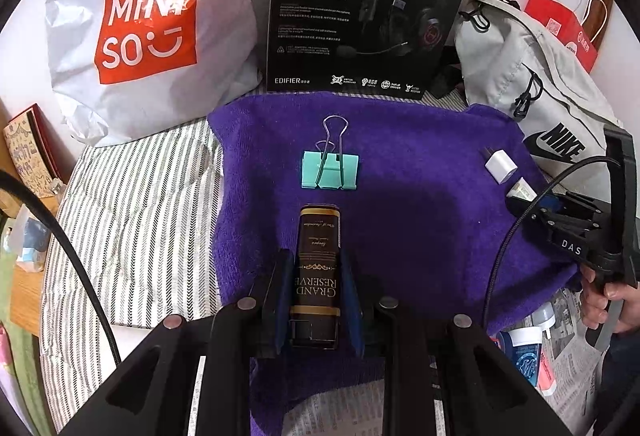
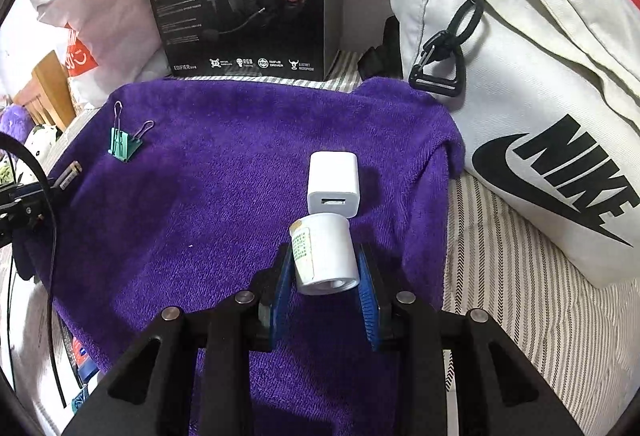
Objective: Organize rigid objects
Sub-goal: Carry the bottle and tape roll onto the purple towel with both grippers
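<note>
My left gripper point(image 1: 318, 264) is shut on a dark brown box labelled "Grand Reserve" point(image 1: 318, 256), held low over the purple towel point(image 1: 420, 236). A teal binder clip point(image 1: 330, 169) lies just beyond the box. My right gripper point(image 2: 324, 268) is shut on a small white bottle point(image 2: 326, 256) lying sideways, right behind a white USB charger point(image 2: 334, 181) on the towel point(image 2: 220, 195). The charger point(image 1: 501, 165) and the right gripper point(image 1: 524, 201) also show at the right of the left wrist view. The clip point(image 2: 125, 143) shows at the left of the right wrist view.
Behind the towel stand a white Miniso bag point(image 1: 148, 31), a black headset box point(image 1: 368, 7) and a white Nike bag point(image 2: 532, 115). A striped cloth point(image 1: 140, 220) lies under the towel. Small bottles point(image 1: 528, 352) lie at the right edge.
</note>
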{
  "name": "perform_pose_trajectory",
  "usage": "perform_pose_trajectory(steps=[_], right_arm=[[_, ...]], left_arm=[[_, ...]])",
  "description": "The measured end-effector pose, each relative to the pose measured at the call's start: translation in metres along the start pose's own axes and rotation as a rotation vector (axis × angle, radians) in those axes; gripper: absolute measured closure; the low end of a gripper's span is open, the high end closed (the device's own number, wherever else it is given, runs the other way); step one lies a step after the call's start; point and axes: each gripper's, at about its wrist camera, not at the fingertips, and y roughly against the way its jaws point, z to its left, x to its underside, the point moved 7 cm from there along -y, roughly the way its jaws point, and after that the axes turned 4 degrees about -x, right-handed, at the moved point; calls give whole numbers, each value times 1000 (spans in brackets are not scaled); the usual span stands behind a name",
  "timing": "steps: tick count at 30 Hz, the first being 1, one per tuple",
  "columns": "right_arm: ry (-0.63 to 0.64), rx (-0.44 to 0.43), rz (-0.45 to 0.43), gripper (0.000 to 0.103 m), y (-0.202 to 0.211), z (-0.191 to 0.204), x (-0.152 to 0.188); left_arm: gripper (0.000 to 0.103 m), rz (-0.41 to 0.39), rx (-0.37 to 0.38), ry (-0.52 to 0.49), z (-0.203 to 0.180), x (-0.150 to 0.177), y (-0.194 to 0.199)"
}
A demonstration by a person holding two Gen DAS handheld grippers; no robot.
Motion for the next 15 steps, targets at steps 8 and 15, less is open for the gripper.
perform_pose_trajectory(steps=[8,15], right_arm=[[6,-61,1,58,6,4,3],[-26,-26,-38,56,31,-1,10]], left_arm=[[80,26,-9,3,1,-2,-15],[80,33,-25,10,3,-11,-29]])
